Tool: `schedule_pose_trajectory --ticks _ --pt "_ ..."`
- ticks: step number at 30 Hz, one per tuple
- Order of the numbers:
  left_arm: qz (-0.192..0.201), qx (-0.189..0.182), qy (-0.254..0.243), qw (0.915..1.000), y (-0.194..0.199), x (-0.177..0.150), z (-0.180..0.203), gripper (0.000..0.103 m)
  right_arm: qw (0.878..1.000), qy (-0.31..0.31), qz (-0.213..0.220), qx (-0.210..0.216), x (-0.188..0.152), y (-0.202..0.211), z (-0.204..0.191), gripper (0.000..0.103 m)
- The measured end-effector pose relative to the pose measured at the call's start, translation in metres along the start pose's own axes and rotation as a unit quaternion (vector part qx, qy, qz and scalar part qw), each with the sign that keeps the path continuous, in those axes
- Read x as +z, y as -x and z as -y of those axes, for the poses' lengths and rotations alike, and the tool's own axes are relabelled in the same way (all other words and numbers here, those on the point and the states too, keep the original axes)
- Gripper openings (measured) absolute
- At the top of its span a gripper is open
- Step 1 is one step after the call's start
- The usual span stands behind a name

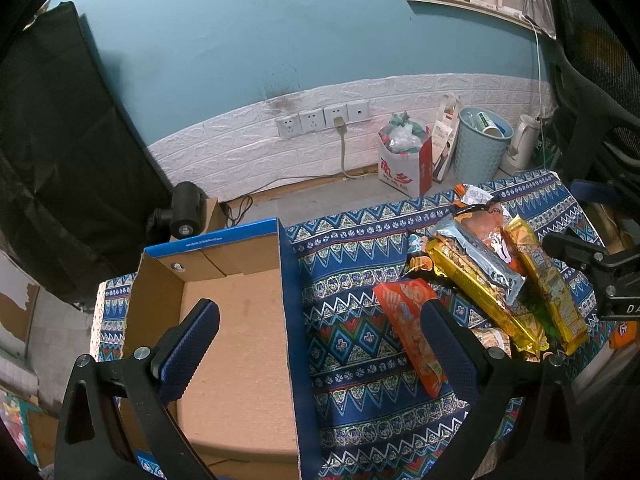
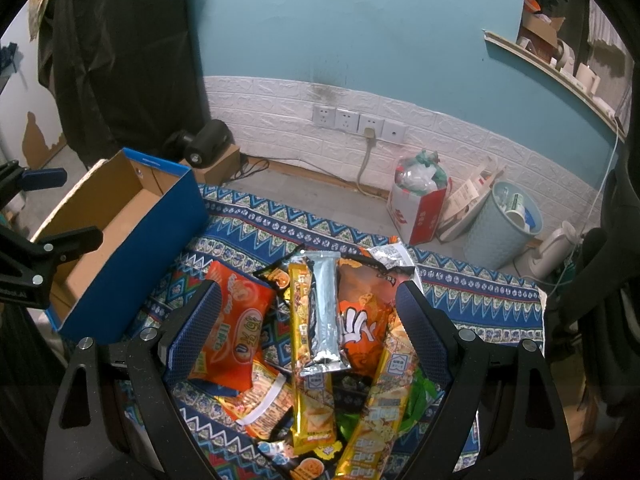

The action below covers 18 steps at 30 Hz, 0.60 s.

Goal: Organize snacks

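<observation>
Patterned cloth: one box, two gold packets.

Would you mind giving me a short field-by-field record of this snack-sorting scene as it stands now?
surface: patterned cloth
container: blue cardboard box, open, nothing visible inside
snacks: pile on the cloth beside the box, none in it
top of pile: silver packet lying over a yellow bar
nearest box: red-orange bag
left gripper: open, holding nothing, straddling the box's right wall
right gripper: open, holding nothing, fingers either side of the pile
</observation>
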<state>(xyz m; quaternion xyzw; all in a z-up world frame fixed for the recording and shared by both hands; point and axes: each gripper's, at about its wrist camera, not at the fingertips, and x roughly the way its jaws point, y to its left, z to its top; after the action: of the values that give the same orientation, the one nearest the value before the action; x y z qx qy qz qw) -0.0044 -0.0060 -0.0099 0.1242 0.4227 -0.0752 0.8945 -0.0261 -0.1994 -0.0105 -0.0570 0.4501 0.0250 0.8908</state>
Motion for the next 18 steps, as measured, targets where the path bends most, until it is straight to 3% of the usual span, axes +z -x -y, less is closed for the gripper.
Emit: schedule_pose_trajectory --ticks 18 --pt "-0.003 -0.001 0.0 1.0 -0.001 -0.0034 0.002 0.102 1.0 -0.001 -0.002 0.001 -0.0018 -0.0001 -0.0002 0.087"
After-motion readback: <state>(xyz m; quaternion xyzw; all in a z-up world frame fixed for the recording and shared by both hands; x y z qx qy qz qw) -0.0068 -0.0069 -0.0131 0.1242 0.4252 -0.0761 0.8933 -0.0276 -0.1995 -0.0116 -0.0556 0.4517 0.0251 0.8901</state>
